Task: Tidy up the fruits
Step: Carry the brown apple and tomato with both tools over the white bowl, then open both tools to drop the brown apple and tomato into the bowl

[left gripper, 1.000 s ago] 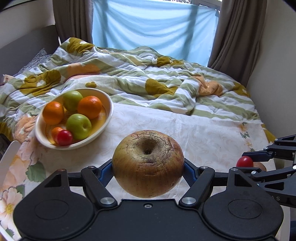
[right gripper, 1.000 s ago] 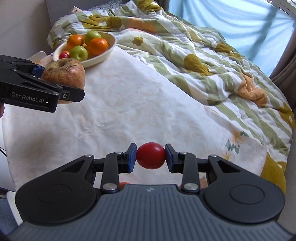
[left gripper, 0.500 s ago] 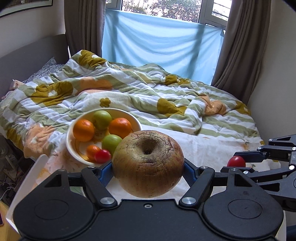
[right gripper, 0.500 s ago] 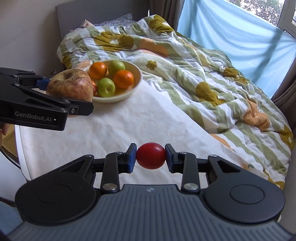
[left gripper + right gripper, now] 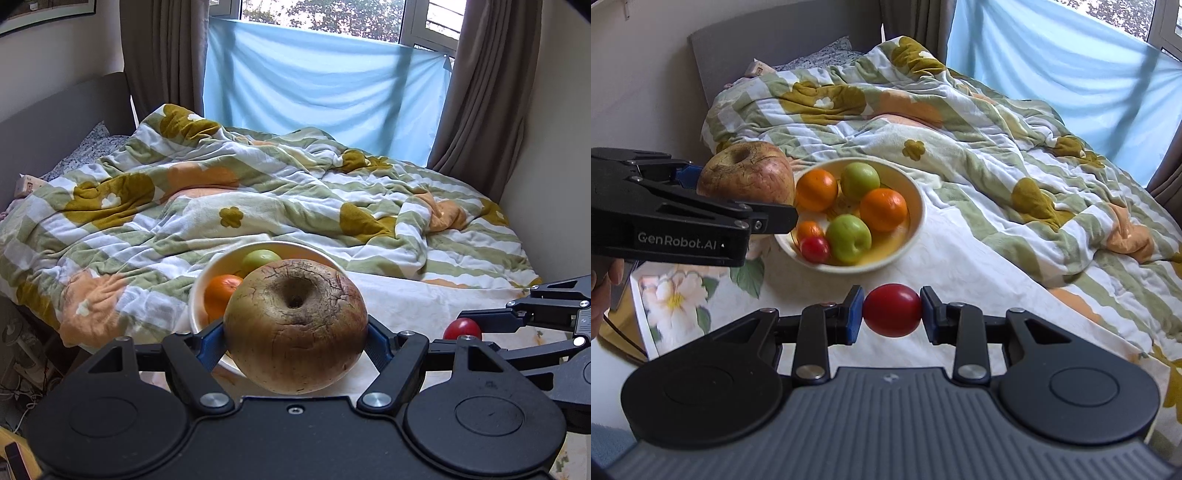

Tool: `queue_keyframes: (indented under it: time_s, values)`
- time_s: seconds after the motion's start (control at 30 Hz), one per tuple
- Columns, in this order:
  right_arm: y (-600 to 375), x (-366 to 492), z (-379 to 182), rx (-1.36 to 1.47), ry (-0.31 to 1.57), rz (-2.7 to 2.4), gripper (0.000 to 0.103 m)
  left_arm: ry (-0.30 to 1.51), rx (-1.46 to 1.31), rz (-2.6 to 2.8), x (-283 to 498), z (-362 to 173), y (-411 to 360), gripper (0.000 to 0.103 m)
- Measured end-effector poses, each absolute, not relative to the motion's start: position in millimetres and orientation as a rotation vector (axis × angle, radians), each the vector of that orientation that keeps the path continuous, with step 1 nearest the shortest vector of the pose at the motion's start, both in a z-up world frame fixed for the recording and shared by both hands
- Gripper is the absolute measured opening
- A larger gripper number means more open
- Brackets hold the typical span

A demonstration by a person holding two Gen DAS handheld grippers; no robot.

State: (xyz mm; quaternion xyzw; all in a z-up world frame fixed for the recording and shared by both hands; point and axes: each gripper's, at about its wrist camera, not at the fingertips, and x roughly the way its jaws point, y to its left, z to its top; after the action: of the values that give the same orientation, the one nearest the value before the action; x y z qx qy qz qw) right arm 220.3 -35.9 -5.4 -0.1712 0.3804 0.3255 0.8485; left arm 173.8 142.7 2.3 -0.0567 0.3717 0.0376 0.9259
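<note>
Russet apple clamped in left hand-held gripper (level); right hand-held gripper pinches red fruit.

Your big apple sits centre-low in the left wrist frame: russet-brown, cracked skin, reddish flank, stem pit facing up, clamped between blue pads, off the cloth. In the right wrist frame it is at upper left, just beside the bowl rim. Your small red fruit, smooth and glossy, possibly a tomato, is pinched centre-frame, below the bowl. The cream bowl stands upright on the white cloth and holds two oranges, two green apples, one small orange fruit and one small red fruit, all packed touching.
</note>
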Motion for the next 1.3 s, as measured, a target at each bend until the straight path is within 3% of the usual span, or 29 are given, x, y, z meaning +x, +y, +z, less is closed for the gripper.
queue_keyframes:
  time_s: [0.4,1.0,1.03,1.13,1.3]
  values:
    - [19.3,260.2,-13.1,-0.264,0.843,0.575,0.048,0.822,-0.047,-0.056,231.7,-26.5,189.1,0.078]
    - [23.9,300.7,-37.4,-0.184,0.918,0.418,0.048,0.846,0.127,-0.17,280.7,-68.1,182.0,0.079]
    - [22.8,301.5,-38.1,-0.18,0.92,0.414,0.048,0.838,0.131,-0.176,280.3,-68.3,181.5,0.081]
    - [19.7,303.2,-39.7,-0.17,0.921,0.403,0.048,0.789,0.151,-0.184,273.8,-61.2,178.8,0.103]
    - [17.9,304.3,-38.9,-0.165,0.919,0.408,0.048,0.79,0.157,-0.169,262.0,-53.0,179.2,0.103]
